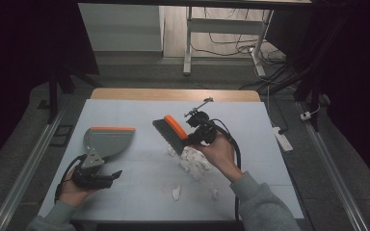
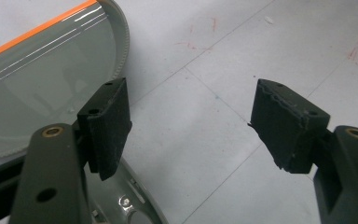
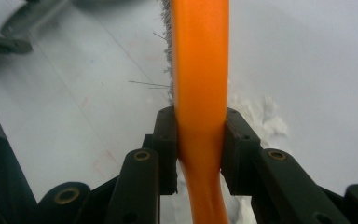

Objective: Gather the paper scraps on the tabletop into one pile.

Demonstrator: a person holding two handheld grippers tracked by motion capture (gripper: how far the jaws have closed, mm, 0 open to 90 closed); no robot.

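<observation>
A grey dustpan (image 1: 107, 142) with an orange front lip lies on the white table top (image 1: 139, 108), left of centre. My left gripper (image 1: 117, 173) rests just behind the pan's handle. In the left gripper view it (image 2: 191, 126) is open with bare table between the jaws, and the dustpan (image 2: 42, 88) lies beside the left jaw. My right gripper (image 1: 192, 134) is shut on the orange handle of a hand brush (image 1: 171, 132), held tilted above a pile of white paper scraps (image 1: 192, 161). The right gripper view shows both pads (image 3: 235, 140) pressing on the brush handle (image 3: 200, 70), with scraps (image 3: 261, 114) below.
Loose white scraps (image 1: 176, 192) lie nearer the front edge, with another scrap (image 1: 213, 191) to their right. A strip of wooden tabletop (image 1: 173, 94) shows at the far edge. Metal rails (image 1: 26, 163) run along both sides. Table legs and cables stand beyond.
</observation>
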